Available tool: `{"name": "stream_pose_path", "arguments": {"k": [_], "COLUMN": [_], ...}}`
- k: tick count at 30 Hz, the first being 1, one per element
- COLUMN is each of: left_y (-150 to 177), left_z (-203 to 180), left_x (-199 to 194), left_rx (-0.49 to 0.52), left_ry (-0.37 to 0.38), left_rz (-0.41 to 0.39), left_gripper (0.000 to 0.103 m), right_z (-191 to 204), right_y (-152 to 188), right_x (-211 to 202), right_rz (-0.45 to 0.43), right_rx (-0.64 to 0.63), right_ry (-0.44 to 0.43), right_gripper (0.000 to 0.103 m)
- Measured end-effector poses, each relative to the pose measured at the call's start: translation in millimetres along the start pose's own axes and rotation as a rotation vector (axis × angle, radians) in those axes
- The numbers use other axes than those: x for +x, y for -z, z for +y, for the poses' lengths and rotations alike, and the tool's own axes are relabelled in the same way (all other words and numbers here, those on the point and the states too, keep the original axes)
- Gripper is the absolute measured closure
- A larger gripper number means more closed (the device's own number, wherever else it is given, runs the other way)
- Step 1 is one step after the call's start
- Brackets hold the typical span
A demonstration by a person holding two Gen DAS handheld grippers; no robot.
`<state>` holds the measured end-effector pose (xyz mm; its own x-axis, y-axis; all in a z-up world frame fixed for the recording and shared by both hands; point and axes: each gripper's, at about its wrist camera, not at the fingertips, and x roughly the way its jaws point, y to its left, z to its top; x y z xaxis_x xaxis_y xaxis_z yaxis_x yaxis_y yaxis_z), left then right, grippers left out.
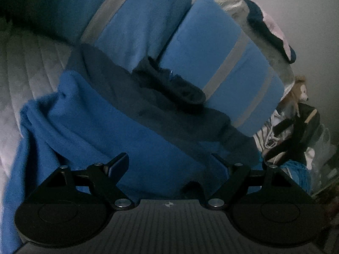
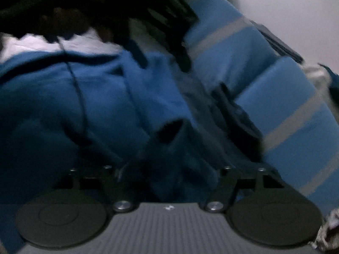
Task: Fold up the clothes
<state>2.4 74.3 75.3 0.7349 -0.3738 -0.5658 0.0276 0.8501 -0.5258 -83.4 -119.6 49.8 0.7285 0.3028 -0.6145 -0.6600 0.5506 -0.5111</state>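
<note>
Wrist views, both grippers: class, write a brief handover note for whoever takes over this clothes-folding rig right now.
Left gripper: open, nothing between its fingers, poised over the rumpled bright blue fleece garment.
Right gripper: open, low over the same garment; its view is blurred, and no grip shows.
Things: the garment lies bunched on the pale quilted bedding, its dark inner part exposed. Behind it sit light blue rolled cloths with grey stripes.
Done: no neat fold visible.
Left: flatten the garment, then fold it.

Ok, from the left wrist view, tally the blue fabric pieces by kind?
Light blue rolls with grey stripes: 2
Bright blue fleece garment: 1
Dark navy garment: 1
Total: 4
</note>
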Motion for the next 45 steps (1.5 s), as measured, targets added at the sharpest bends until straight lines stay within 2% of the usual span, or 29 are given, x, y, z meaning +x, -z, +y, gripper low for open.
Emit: {"name": "stream_pose_path", "arguments": {"k": [4, 6, 7, 9, 12, 14, 16, 18, 22, 27, 28, 29, 31, 32, 34, 37, 40, 42, 45], "left_y": [-6, -7, -7, -7, -1, 6, 16, 24, 34, 35, 35, 35, 33, 32, 30, 25, 21, 20, 25], "left_z": [-29, -40, -42, -42, -37, -33, -31, -31, -33, -32, -30, -29, -24, -21, -16, -12, -8, -8, -7], "left_x": [-32, -44, -46, -43, -25, -12, 0, 9, 17, 17, 16, 17, 17, 17, 15, 6, 1, 2, 8], "left_rx": [0.219, 0.304, 0.300, 0.259, 0.147, 0.079, 0.042, 0.034, 0.043, 0.044, 0.040, 0.030, -0.004, -0.026, -0.061, -0.091, -0.121, -0.127, -0.129], "left_ry": [-0.136, -0.153, -0.143, -0.105, -0.058, -0.027, 0.001, -0.003, -0.005, -0.004, 0.001, 0.010, 0.030, 0.036, 0.045, 0.065, 0.095, 0.100, 0.097], "left_rz": [-0.160, -0.232, -0.233, -0.199, -0.094, -0.022, 0.037, 0.076, 0.104, 0.073, 0.067, 0.065, 0.069, 0.071, 0.053, -0.010, -0.049, -0.037, 0.014], "left_gripper": [0.020, 0.020, 0.020, 0.020, 0.020, 0.020, 0.020, 0.020, 0.020, 0.020, 0.020, 0.020, 0.020, 0.020, 0.020, 0.020, 0.020, 0.020, 0.020], "right_z": [-11, -20, -21, -18, -14, -17, -25, -40, -70, -77, -77, -77, -72, -68, -62, -51, -22, 2, 27], "right_y": [-3, -2, 0, 9, 21, 25, 29, 30, 30, 30, 30, 31, 31, 31, 30, 23, 19, 21, 33], "right_x": [-18, -26, -28, -26, -13, 2, 15, 22, 27, 45, 49, 52, 50, 44, 32, 8, -6, -2, 5], "right_rz": [-0.016, -0.019, -0.024, -0.024, 0.003, 0.039, 0.066, 0.067, 0.023, 0.034, 0.039, 0.040, 0.030, 0.010, -0.032, -0.156, -0.224, -0.195, -0.098], "right_rx": [-0.062, -0.074, -0.084, -0.133, -0.180, -0.157, -0.117, -0.028, 0.150, 0.159, 0.164, 0.173, 0.182, 0.164, 0.132, 0.090, -0.051, -0.189, -0.366], "right_ry": [-0.100, -0.169, -0.203, -0.211, -0.210, -0.229, -0.248, -0.301, -0.445, -0.474, -0.480, -0.486, -0.469, -0.437, -0.368, -0.168, 0.005, 0.028, -0.082], "right_gripper": [0.008, 0.003, 0.003, 0.003, 0.010, 0.021, 0.028, 0.029, 0.029, 0.037, 0.044, 0.060, 0.078, 0.081, 0.085, 0.086, 0.086, 0.086, 0.086]}}
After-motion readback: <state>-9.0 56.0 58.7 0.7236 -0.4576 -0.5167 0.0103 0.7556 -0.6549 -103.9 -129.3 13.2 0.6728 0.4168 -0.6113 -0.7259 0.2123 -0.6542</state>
